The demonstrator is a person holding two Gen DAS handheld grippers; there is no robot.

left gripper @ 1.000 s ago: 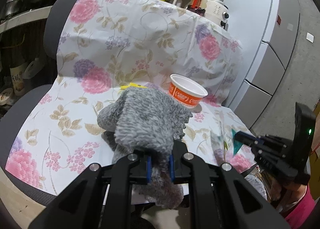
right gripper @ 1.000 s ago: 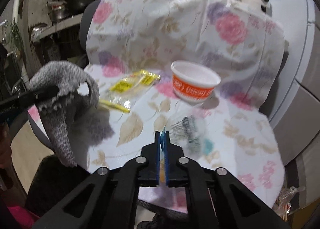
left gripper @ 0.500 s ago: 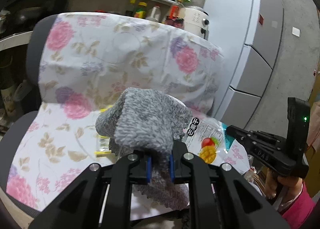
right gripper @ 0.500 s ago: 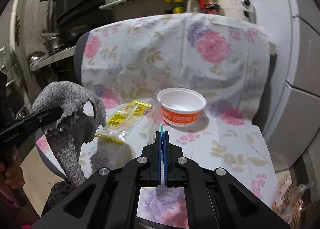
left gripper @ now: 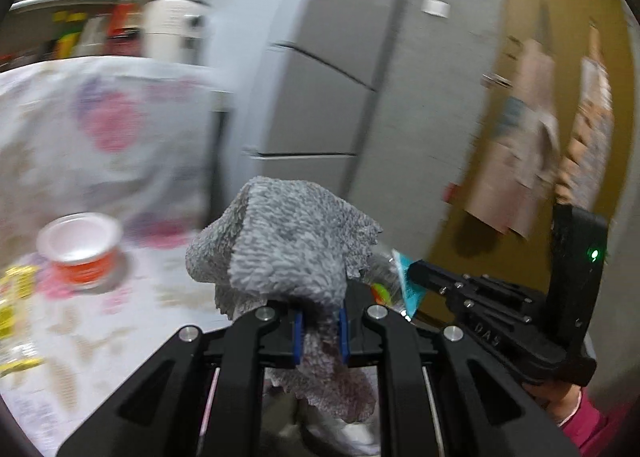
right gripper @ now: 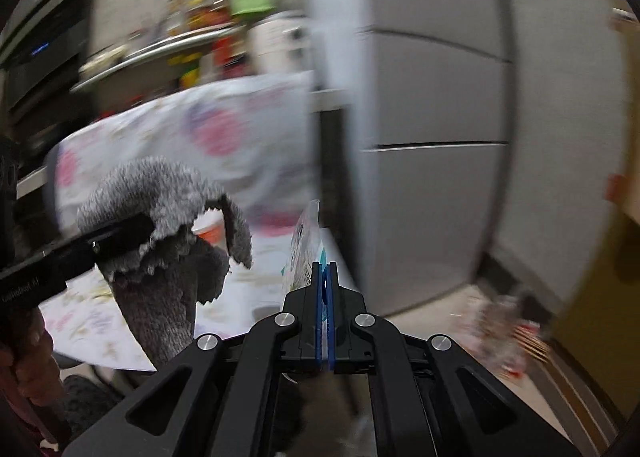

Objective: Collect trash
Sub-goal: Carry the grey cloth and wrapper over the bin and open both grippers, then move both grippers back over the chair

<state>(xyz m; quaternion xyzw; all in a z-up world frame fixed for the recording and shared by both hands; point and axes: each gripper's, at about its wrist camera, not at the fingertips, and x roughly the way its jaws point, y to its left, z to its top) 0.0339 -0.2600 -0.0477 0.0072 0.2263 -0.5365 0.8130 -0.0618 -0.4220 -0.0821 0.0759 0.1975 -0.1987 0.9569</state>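
Observation:
My left gripper is shut on a grey fluffy cloth that drapes over its fingers; the cloth also shows at the left of the right wrist view. My right gripper is shut on a clear snack wrapper with a teal edge, held edge-on above the chair's seat edge; the wrapper also shows in the left wrist view, partly hidden by the cloth. An orange and white cup and yellow wrappers lie on the flowered chair cover.
A grey fridge stands right of the chair. A crumpled trash bag lies on the floor at lower right. A shelf with bottles runs behind the chair. Cardboard leans on a yellow wall.
Both grippers have swung right, away from the chair toward the fridge and floor. The right gripper still carries the wrapper, the left the cloth. The views are now motion-blurred.

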